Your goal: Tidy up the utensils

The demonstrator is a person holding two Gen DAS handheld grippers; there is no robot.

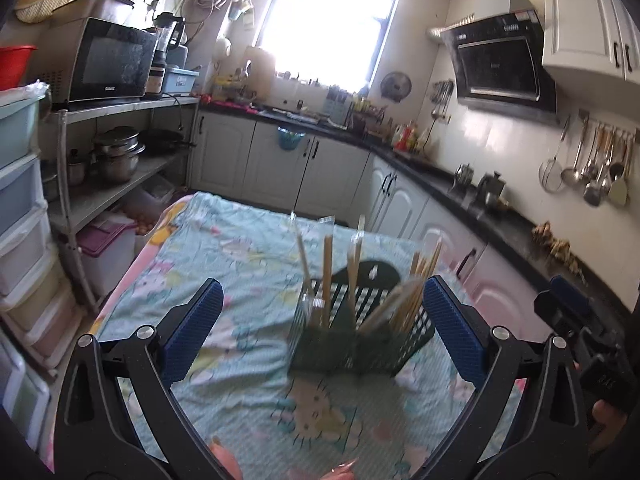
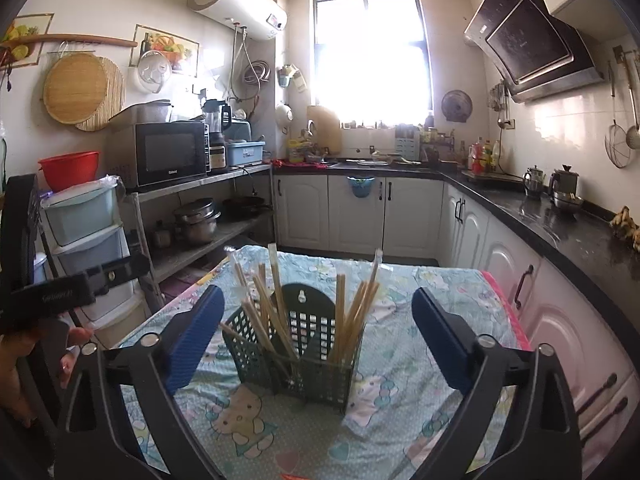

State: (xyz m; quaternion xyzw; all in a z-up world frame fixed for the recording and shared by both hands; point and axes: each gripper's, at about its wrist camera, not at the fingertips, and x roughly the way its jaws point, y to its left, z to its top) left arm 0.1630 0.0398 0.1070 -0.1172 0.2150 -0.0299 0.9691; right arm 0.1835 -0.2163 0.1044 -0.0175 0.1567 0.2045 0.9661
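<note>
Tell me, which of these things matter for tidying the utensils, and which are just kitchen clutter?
For the job:
chopsticks, standing in the holder
green holder on the cloth-covered table
left claw and right claw, both open and empty

Just lying about:
microwave
red bowl
pots
kettles
ladles

Dark green perforated plastic holder [image 2: 298,354], pale wooden chopsticks [image 2: 276,312], matt printed cotton tablecloth [image 2: 420,412]

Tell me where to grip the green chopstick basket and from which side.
Grip the green basket by its arched back plate from above, probably. It stands upright, clear of the chopsticks that fan out of both compartments. The right gripper is open, facing it.
</note>
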